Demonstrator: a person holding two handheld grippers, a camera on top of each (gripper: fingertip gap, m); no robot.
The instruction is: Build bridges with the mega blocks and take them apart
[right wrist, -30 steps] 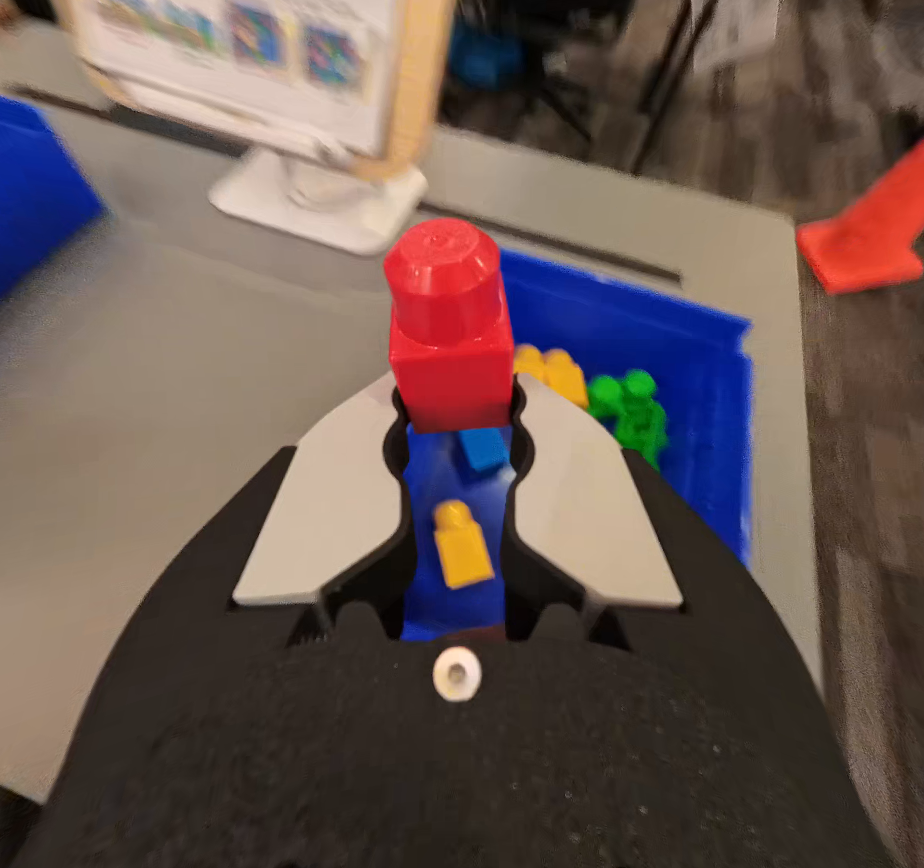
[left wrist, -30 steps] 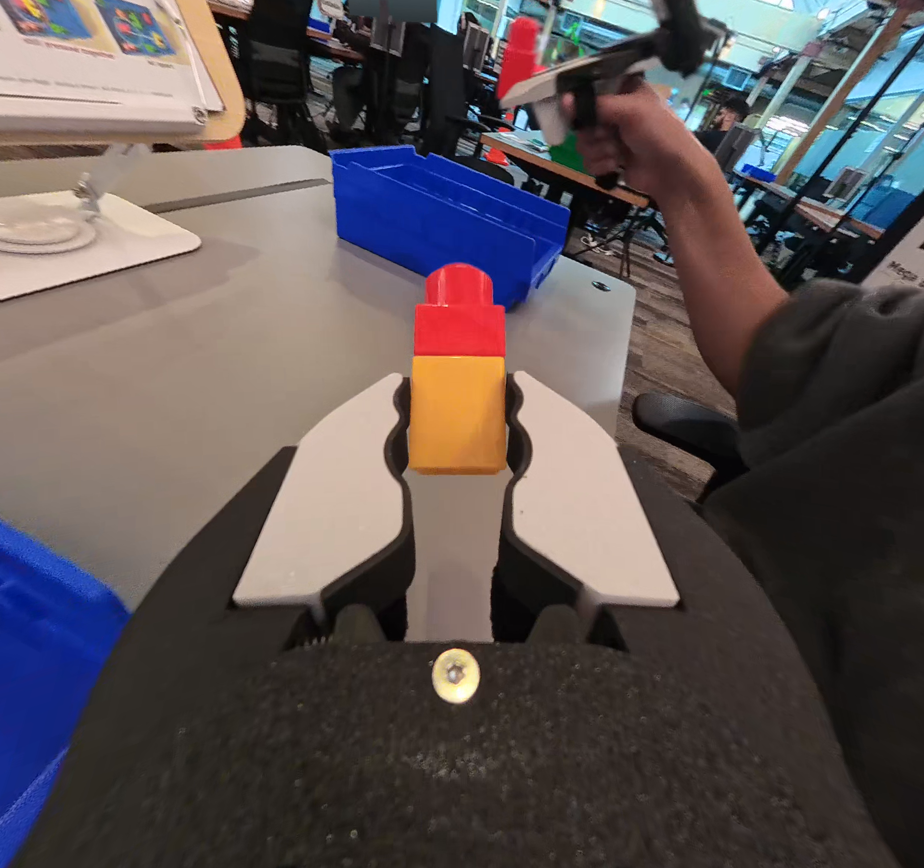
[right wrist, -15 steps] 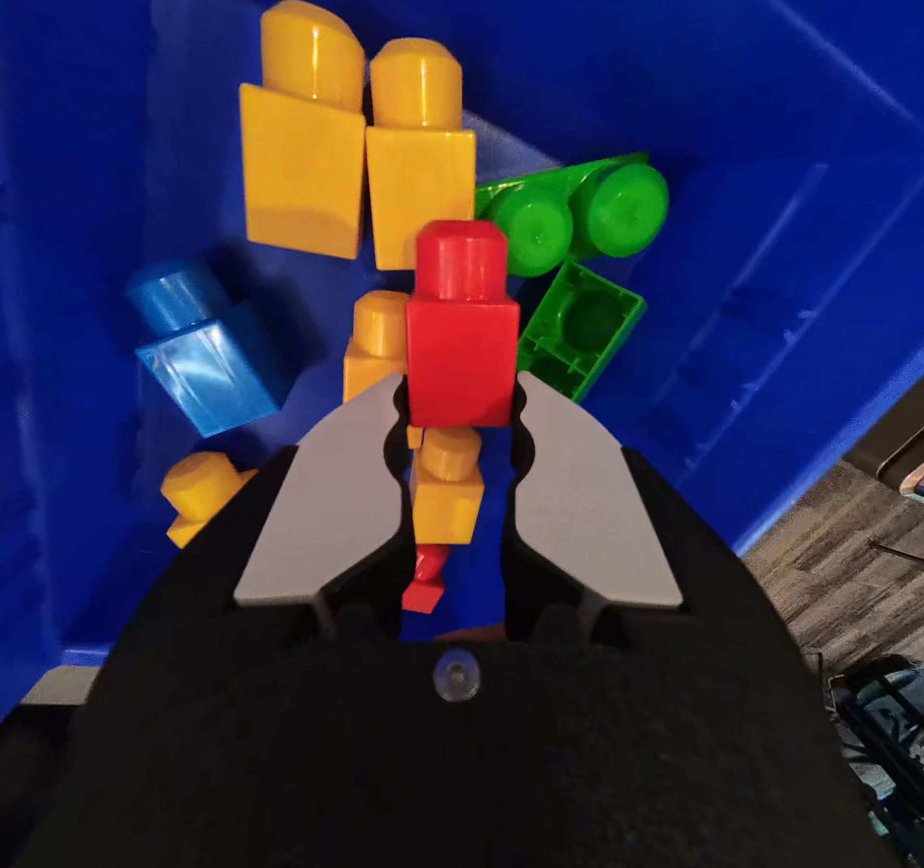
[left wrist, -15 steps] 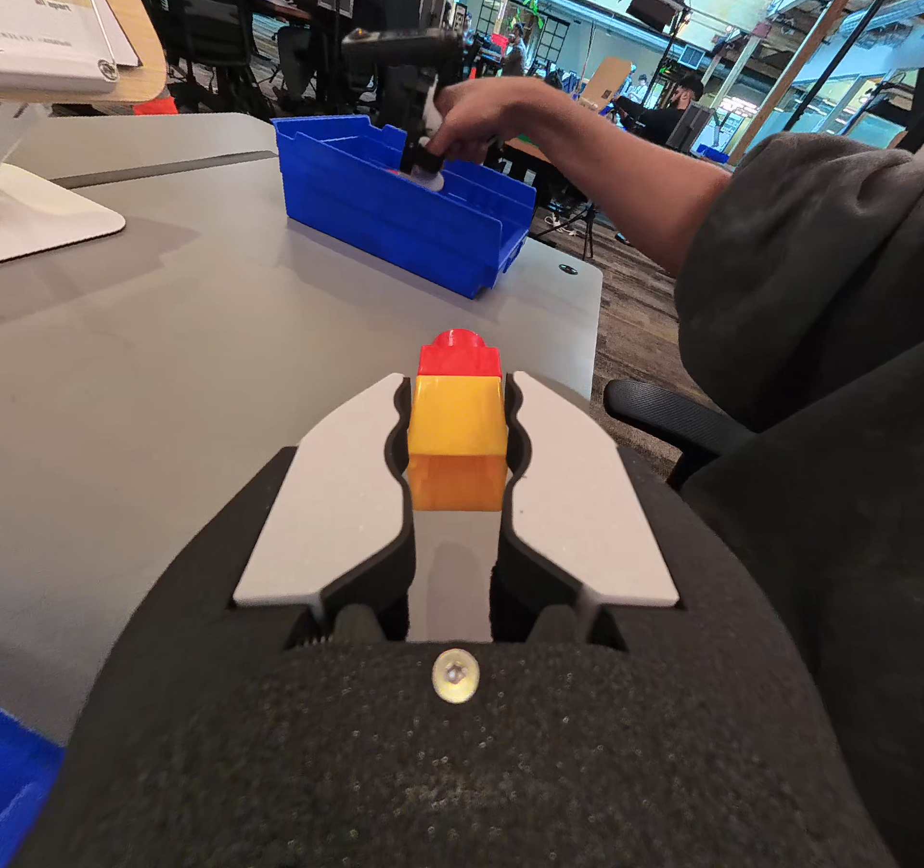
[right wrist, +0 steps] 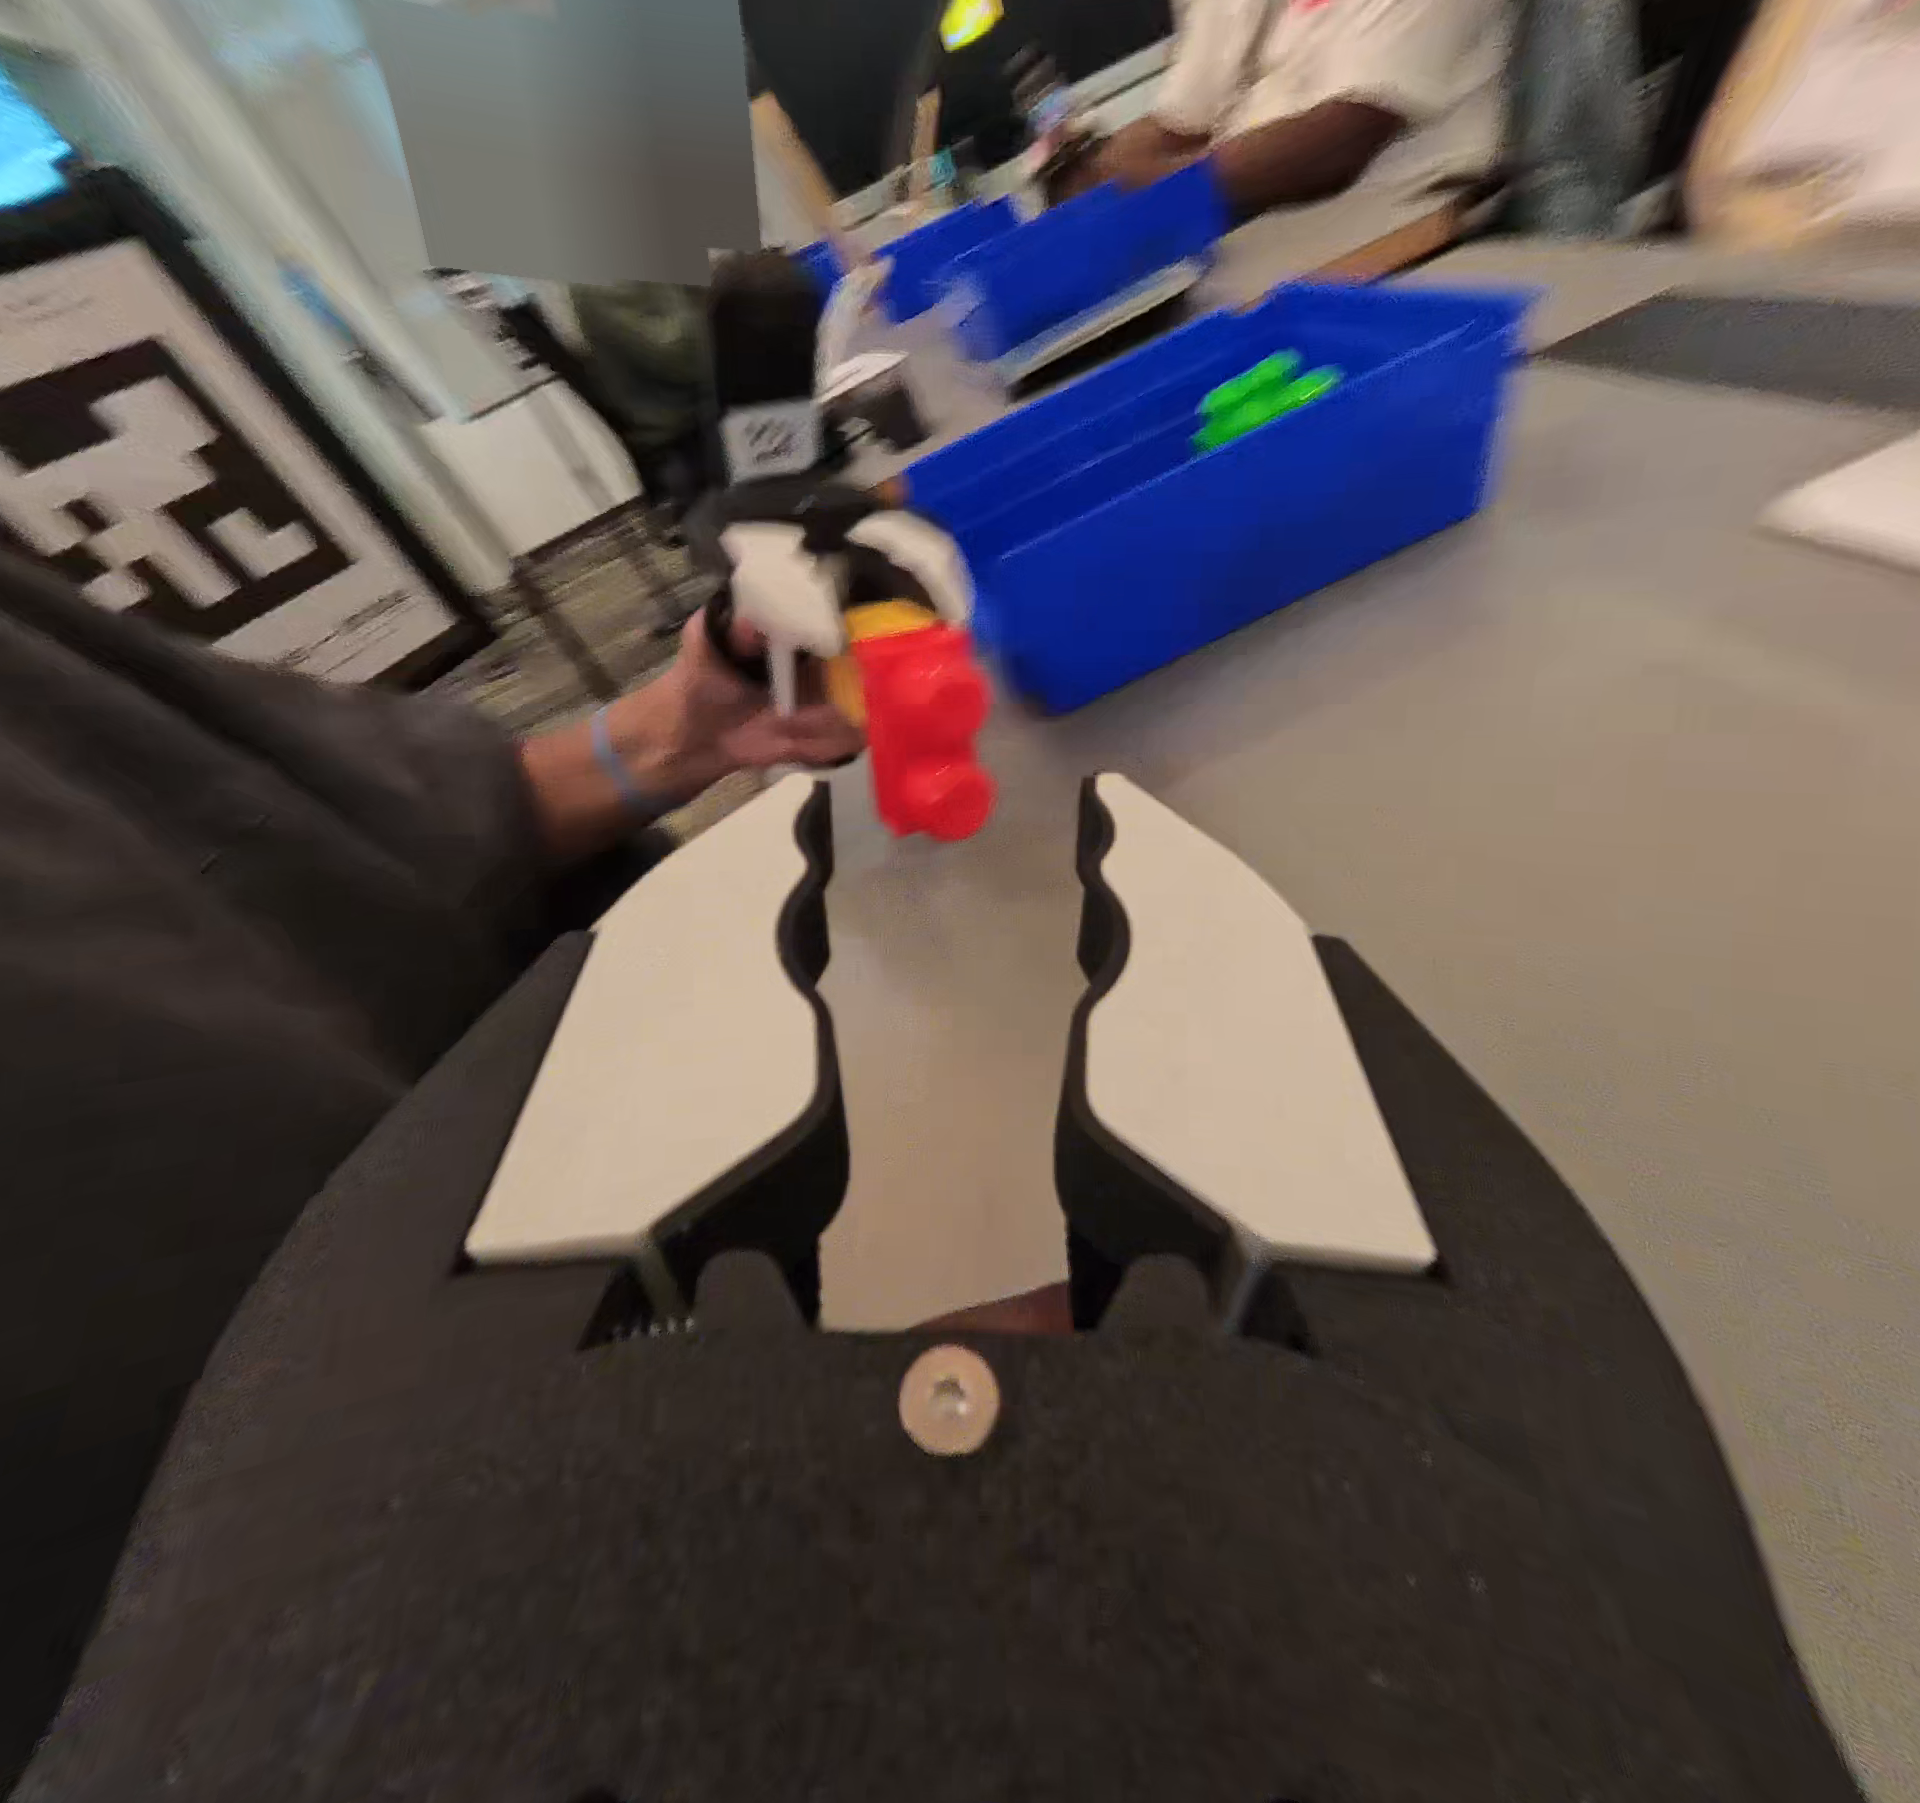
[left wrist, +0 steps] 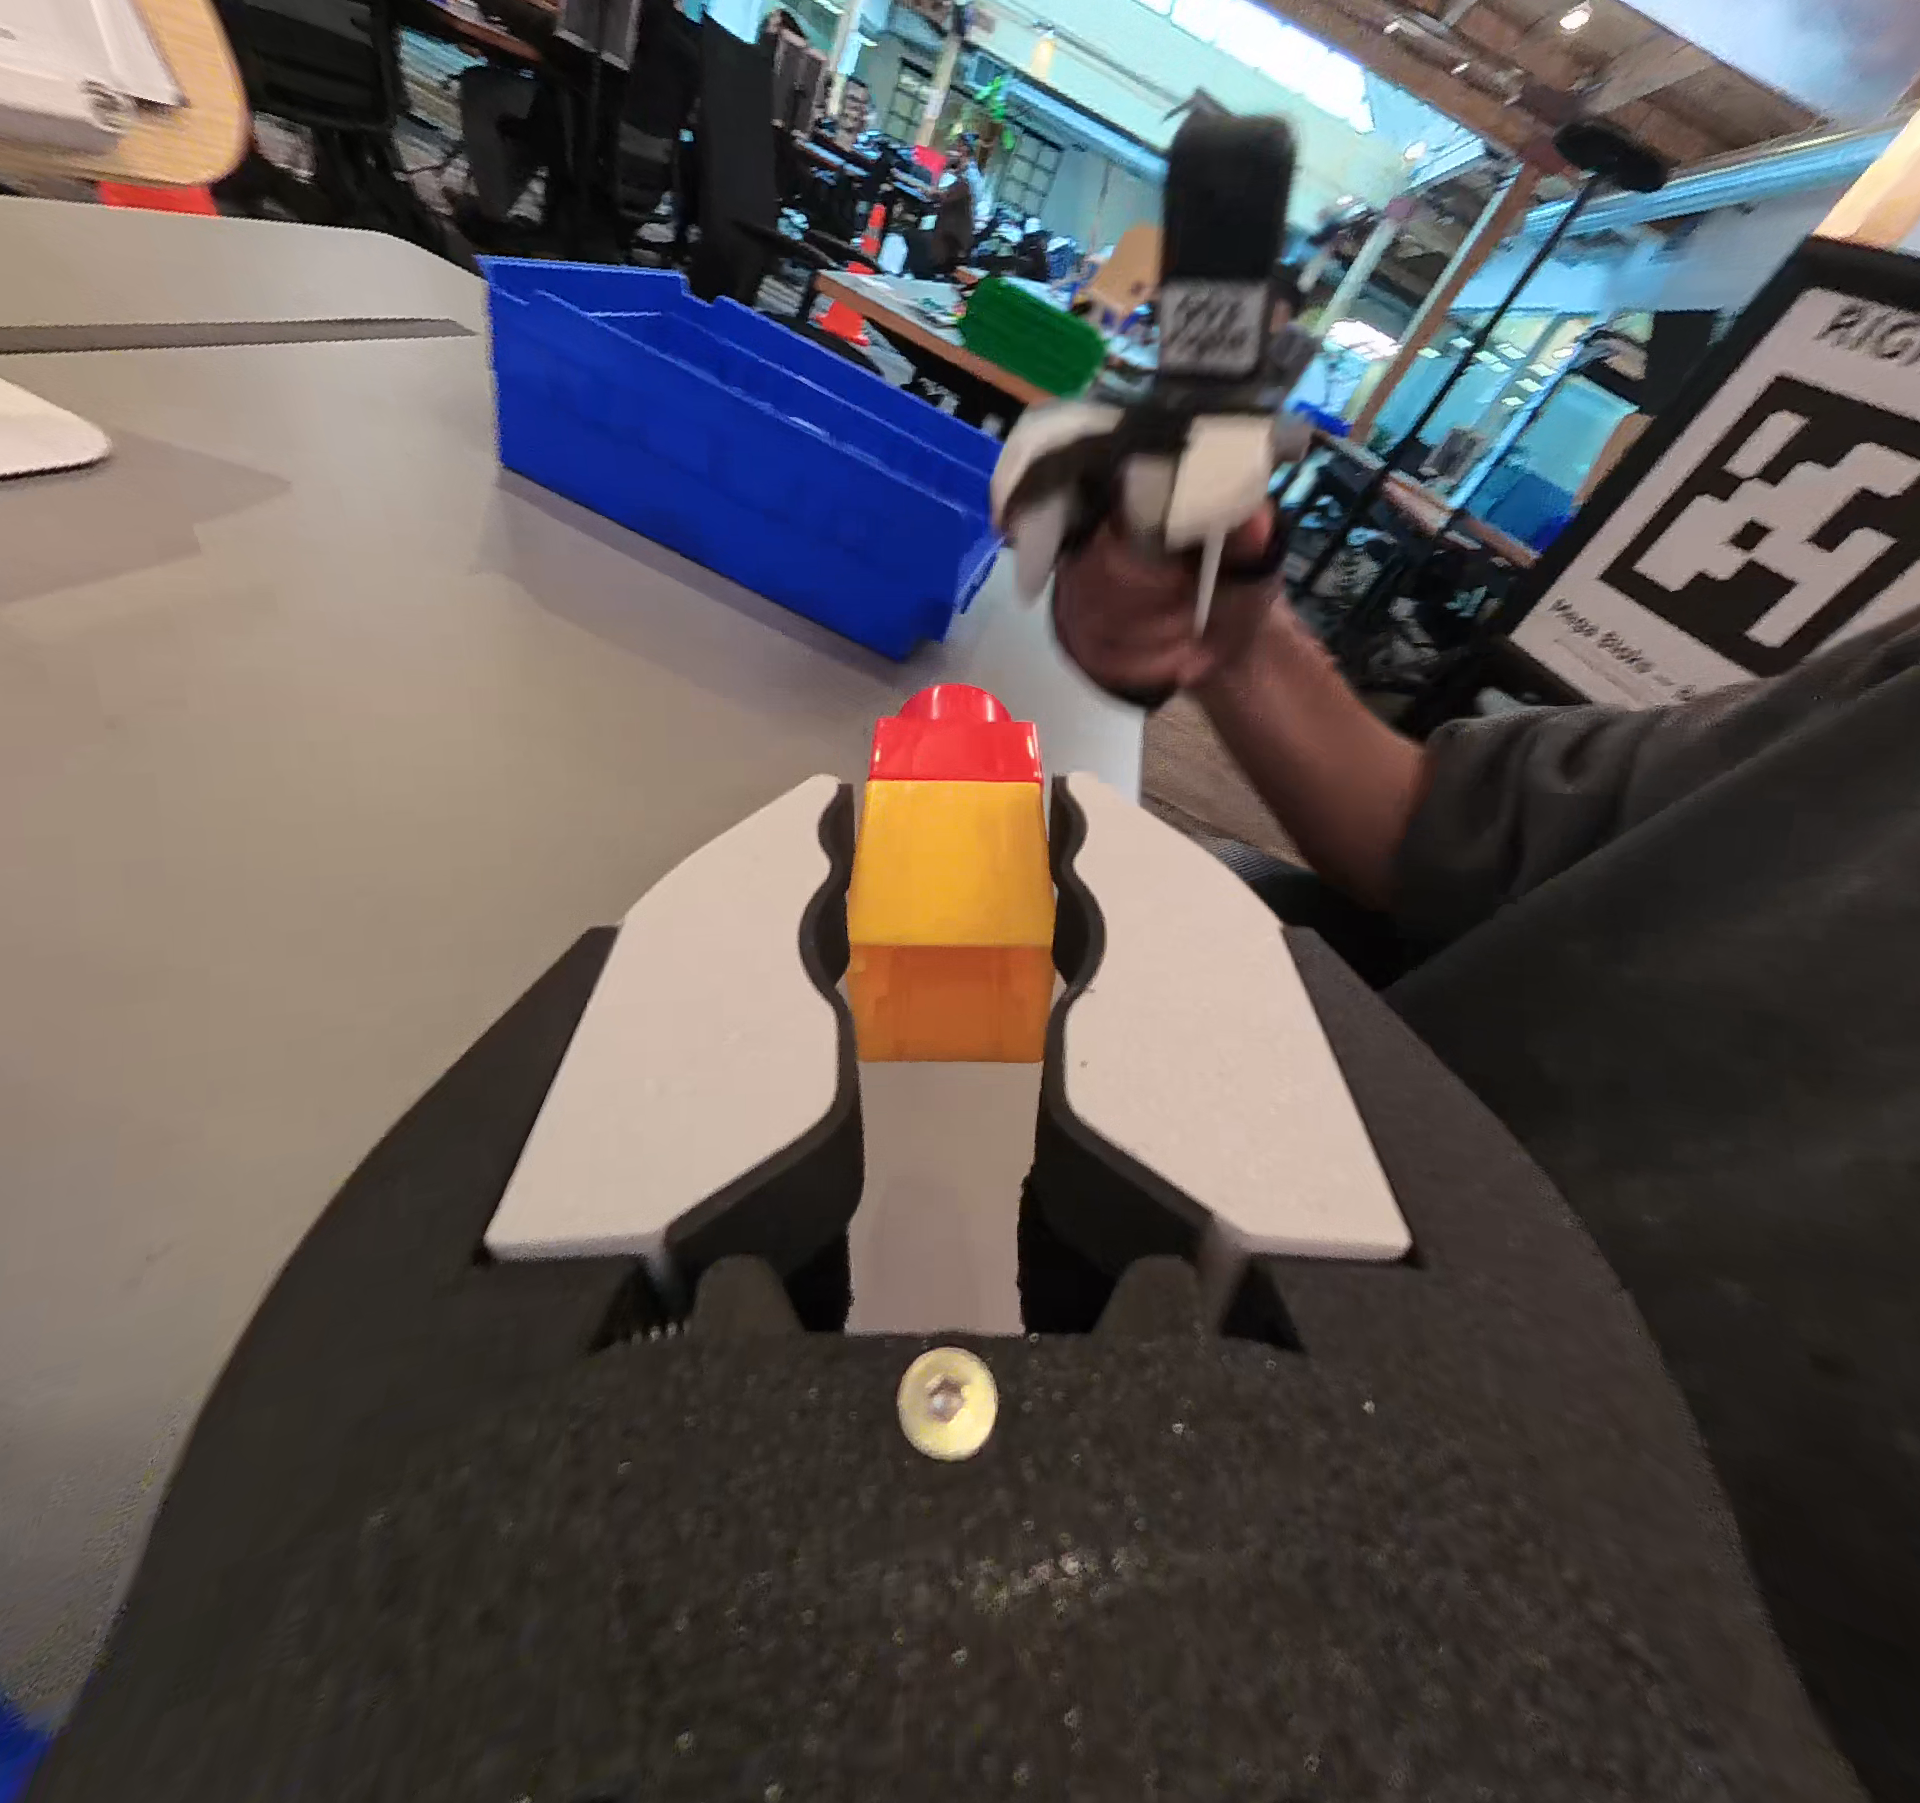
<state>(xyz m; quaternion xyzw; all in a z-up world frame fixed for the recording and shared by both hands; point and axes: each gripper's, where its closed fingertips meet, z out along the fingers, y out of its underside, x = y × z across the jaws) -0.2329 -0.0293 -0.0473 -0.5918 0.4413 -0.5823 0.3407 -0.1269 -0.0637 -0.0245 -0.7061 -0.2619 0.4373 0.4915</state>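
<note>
Broadly, the largest surface on record is the grey table [left wrist: 312, 818], which carries everything else. On it, toward its far edge in the left wrist view, sits a blue bin [left wrist: 727, 465]; the right wrist view looks into the bin [right wrist: 1195, 527] and shows green blocks [right wrist: 1262, 397] lying inside, blurred. A board with a black-and-white marker pattern [left wrist: 1787, 527] stands off the table beyond the person's dark sleeve [left wrist: 1662, 922].

Left gripper [left wrist: 948, 880]: fingers clamped on the yellow block [left wrist: 945, 912], one finger against each of its side faces. A red block [left wrist: 954, 740] is stacked on the yellow block's far end, stud pointing away from the camera. The pair is held above the table near its right edge, on the near side of the bin. In the right wrist view the same stack appears with the red block [right wrist: 930, 735] foremost and tilted downward, the yellow block [right wrist: 878, 626] mostly hidden behind it, and the left gripper [right wrist: 831, 558] blurred, held in the person's hand [right wrist: 727, 714].

Right gripper [right wrist: 951, 818]: fingers apart, with nothing between them; only bare table shows in the gap. It points toward the red block, just short of it. In the left wrist view the right gripper [left wrist: 1143, 496] is blurred and raised off the table beside the bin's right end, held in the person's other hand [left wrist: 1153, 610].
</note>
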